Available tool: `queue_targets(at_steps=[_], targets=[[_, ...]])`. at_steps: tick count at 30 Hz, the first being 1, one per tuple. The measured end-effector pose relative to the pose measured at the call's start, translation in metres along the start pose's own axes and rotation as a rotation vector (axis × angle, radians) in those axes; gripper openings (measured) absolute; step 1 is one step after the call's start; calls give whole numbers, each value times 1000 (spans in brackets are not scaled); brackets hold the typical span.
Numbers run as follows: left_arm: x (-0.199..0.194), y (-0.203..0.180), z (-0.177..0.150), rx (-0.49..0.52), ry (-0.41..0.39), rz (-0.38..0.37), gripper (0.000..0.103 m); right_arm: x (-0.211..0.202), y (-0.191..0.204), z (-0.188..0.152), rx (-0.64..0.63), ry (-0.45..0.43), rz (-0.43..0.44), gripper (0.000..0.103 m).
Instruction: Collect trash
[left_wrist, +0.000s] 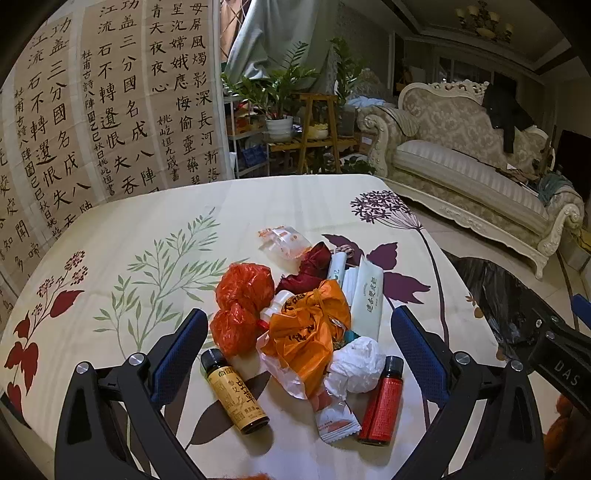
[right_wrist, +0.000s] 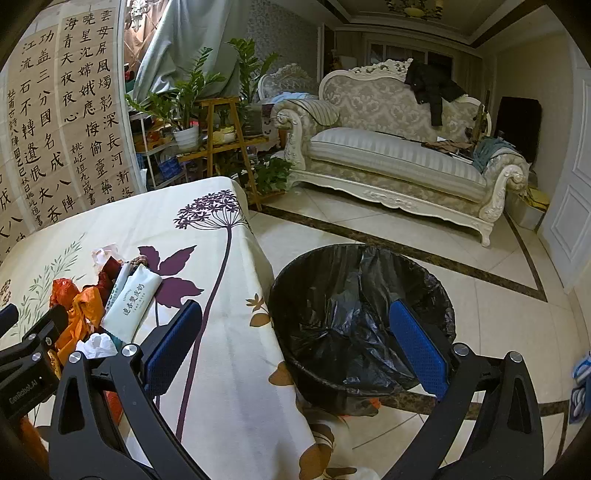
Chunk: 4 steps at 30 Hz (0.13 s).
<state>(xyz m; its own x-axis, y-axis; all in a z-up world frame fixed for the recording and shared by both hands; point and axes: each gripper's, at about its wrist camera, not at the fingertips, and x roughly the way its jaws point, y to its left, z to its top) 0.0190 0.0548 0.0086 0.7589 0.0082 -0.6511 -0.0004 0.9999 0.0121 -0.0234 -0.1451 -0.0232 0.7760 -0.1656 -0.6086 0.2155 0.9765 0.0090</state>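
A pile of trash lies on the flowered tablecloth (left_wrist: 110, 236): red plastic bags (left_wrist: 242, 302), an orange bag (left_wrist: 310, 332), a crumpled white tissue (left_wrist: 356, 363), a yellow-labelled bottle (left_wrist: 234, 393), a red bottle (left_wrist: 382, 400), a snack wrapper (left_wrist: 336, 421) and a pale green packet (left_wrist: 365, 295). My left gripper (left_wrist: 299, 345) hangs open just above the pile, holding nothing. My right gripper (right_wrist: 295, 341) is open and empty, straddling the table edge and the black-lined trash bin (right_wrist: 362, 314) on the floor. The packet (right_wrist: 135, 302) and tissue (right_wrist: 98, 343) show at its left.
The bin stands against the table's right edge (right_wrist: 266, 295). A cream sofa (right_wrist: 399, 155) lines the far wall across a tiled floor (right_wrist: 480, 295). Potted plants on wooden stands (right_wrist: 218, 125) and calligraphy sheets (left_wrist: 110, 110) are behind the table.
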Motion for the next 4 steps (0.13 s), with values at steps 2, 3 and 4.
queue_targets(at_steps=[2,3,4], targets=[[0,-2,0,5,3,-3,97,1,1,0,0,2,0,99],[0,-2,0,4,4,-5,97,1,1,0,0,3,0,99],[0,-3,-1,3,7,-6,97,1,2,-1,0,5,0,99]])
